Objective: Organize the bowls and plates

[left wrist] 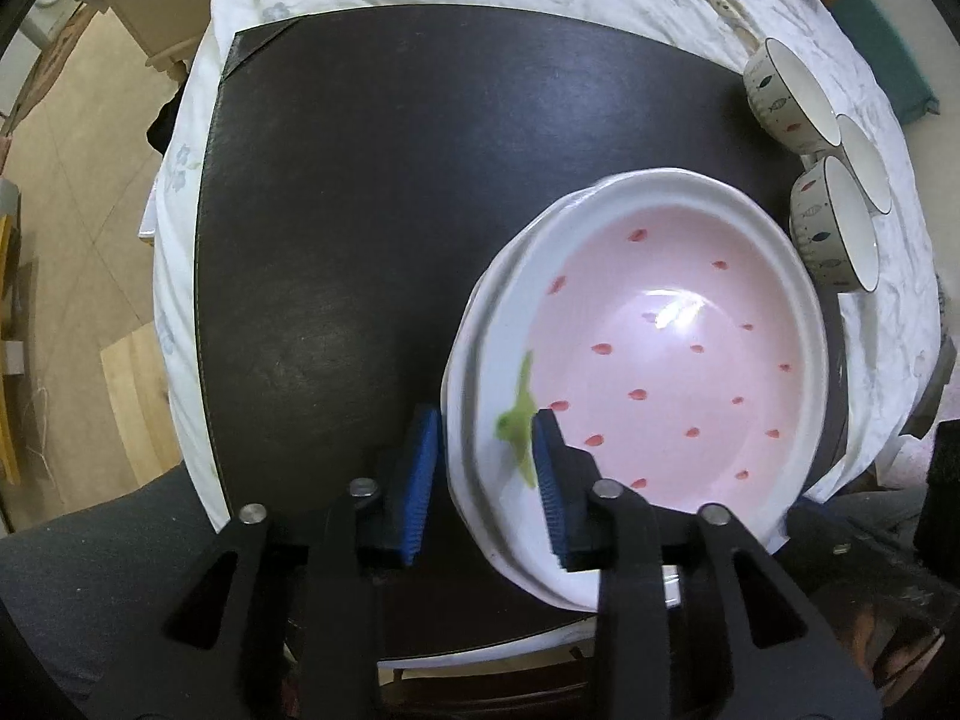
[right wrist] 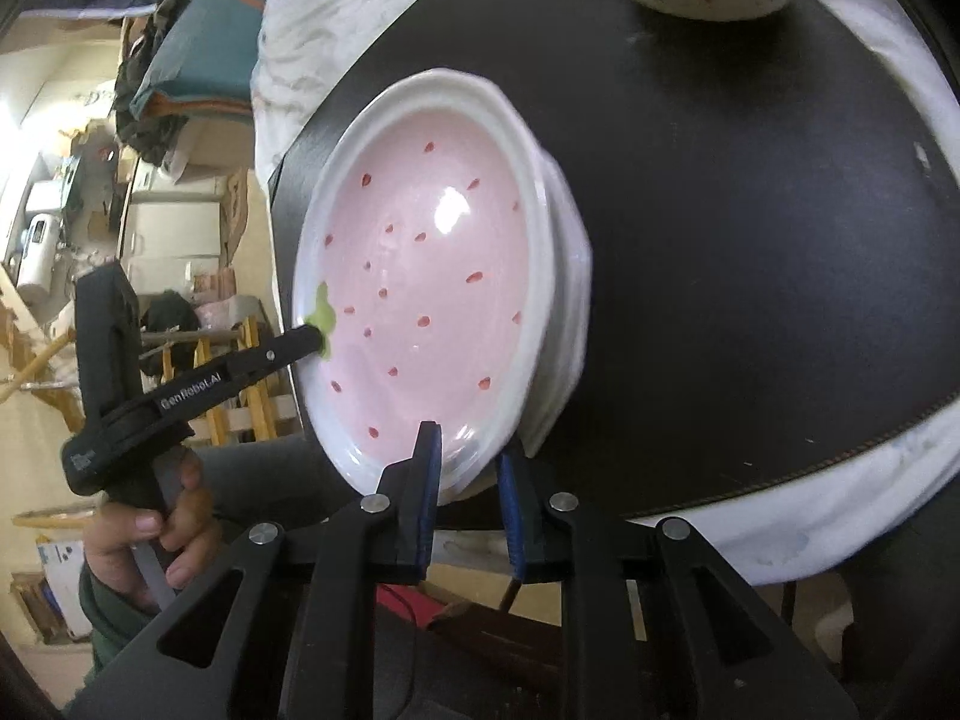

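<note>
I'm straddling the pink plate's (left wrist: 654, 360) rim on the stack with both grippers, left gripper (left wrist: 486, 474) and right gripper (right wrist: 468, 498) loosened, pads barely clear.

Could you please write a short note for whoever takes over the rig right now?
Left gripper: straddles the near rim of the plate stack at the green leaf mark; whether the pads press cannot be told.
Right gripper: open, jaws either side of the stack's rim, a gap showing.
Things: pink strawberry plate lies on top of the white plates on the dark mat. Three fish-pattern bowls stand side by side at the mat's right edge.
Done: plates stacked.
Left: probably free both grippers, then stack the bowls.
</note>
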`<move>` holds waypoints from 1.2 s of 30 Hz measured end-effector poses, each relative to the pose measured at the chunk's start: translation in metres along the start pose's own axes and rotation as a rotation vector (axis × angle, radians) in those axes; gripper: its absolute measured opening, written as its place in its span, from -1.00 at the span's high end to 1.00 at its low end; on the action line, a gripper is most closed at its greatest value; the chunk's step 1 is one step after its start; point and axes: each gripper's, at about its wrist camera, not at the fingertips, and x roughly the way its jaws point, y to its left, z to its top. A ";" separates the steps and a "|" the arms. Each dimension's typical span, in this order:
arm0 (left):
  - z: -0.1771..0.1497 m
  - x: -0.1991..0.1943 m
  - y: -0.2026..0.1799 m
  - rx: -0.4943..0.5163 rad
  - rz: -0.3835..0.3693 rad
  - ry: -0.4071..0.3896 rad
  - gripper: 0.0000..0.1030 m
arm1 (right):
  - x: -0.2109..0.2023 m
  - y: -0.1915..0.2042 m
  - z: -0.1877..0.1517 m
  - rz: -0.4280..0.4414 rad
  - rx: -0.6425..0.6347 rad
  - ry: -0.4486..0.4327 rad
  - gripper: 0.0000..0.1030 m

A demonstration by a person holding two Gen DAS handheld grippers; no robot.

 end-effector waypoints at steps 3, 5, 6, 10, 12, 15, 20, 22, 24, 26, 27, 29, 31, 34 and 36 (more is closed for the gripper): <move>0.001 0.006 -0.001 -0.002 0.009 0.016 0.19 | -0.015 -0.007 0.002 -0.041 0.018 -0.071 -0.23; 0.002 0.009 -0.001 -0.010 0.010 0.024 0.08 | -0.020 -0.010 0.005 -0.045 0.040 -0.109 -0.24; 0.002 0.011 -0.001 -0.013 0.008 0.027 0.08 | -0.020 -0.010 0.008 -0.054 0.039 -0.116 -0.24; 0.002 0.021 0.001 -0.027 -0.032 0.074 0.06 | -0.013 -0.007 0.018 -0.096 0.027 -0.108 -0.24; 0.002 0.030 0.000 -0.035 -0.098 0.121 0.06 | -0.006 -0.004 0.023 -0.119 0.016 -0.095 -0.24; 0.002 0.037 -0.003 -0.014 -0.102 0.140 -0.04 | 0.008 0.001 0.031 -0.126 0.014 -0.066 -0.24; 0.004 0.037 -0.008 -0.005 -0.087 0.131 -0.06 | 0.027 0.012 0.037 -0.132 -0.026 -0.036 0.09; 0.005 0.036 -0.009 -0.005 -0.080 0.132 -0.05 | 0.031 0.014 0.038 -0.170 -0.046 -0.043 0.19; 0.006 0.037 -0.012 -0.009 -0.066 0.132 -0.05 | 0.037 0.014 0.040 -0.186 -0.055 -0.032 0.26; 0.008 0.036 -0.019 0.004 -0.035 0.113 -0.04 | 0.038 0.015 0.042 -0.203 -0.063 -0.031 0.30; 0.010 0.034 -0.021 0.009 -0.023 0.104 -0.02 | 0.038 0.015 0.042 -0.205 -0.064 -0.031 0.31; 0.019 0.032 -0.025 0.019 0.010 0.083 0.05 | 0.038 0.018 0.045 -0.214 -0.072 -0.033 0.31; 0.030 0.033 -0.029 0.025 0.029 0.077 0.10 | 0.037 0.019 0.048 -0.223 -0.077 -0.037 0.30; 0.044 0.036 -0.035 0.025 0.028 0.077 0.11 | 0.037 0.019 0.064 -0.232 -0.074 -0.037 0.31; 0.054 0.037 -0.038 0.026 0.023 0.074 0.11 | 0.037 0.020 0.076 -0.244 -0.075 -0.045 0.30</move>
